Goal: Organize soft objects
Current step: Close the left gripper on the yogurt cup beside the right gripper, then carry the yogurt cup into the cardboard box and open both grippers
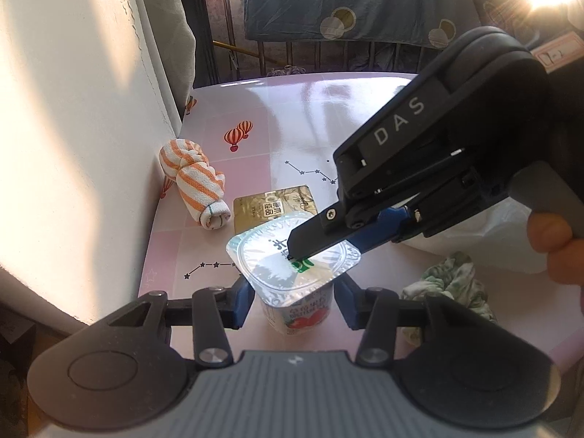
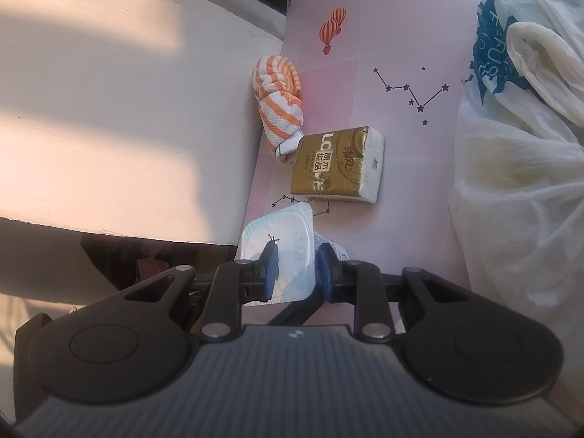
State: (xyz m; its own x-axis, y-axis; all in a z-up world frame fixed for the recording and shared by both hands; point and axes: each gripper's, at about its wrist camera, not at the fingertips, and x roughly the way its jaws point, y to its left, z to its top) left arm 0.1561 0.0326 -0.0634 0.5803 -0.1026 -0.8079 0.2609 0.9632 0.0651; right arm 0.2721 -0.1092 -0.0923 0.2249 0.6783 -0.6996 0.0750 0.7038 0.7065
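Foil-lidded yogurt cup (image 1: 297, 284) stands upright at the pink table's (image 1: 299, 116) six-o'clock edge, between the left gripper's (image 1: 294, 299) open, untouching jaws; the right gripper (image 2: 296, 272), also open, straddles its lid rim from three o'clock.

Left wrist view: mounted behind the left tool (image 1: 294, 301), facing forward and down across the pink worktop (image 1: 292, 116) toward a hanging blue cloth (image 1: 365, 0); close range.

Right wrist view: mounted behind the right tool (image 2: 297, 273), facing steeply down along the wall (image 2: 127, 109); close range.

Shared: yogurt cup (image 1: 295, 266) (image 2: 281, 248), gold tissue pack (image 1: 270, 210) (image 2: 337, 164), striped rolled towel (image 1: 195, 180) (image 2: 279, 106), worktop. The left view also shows the right tool (image 1: 292, 252) from outside.
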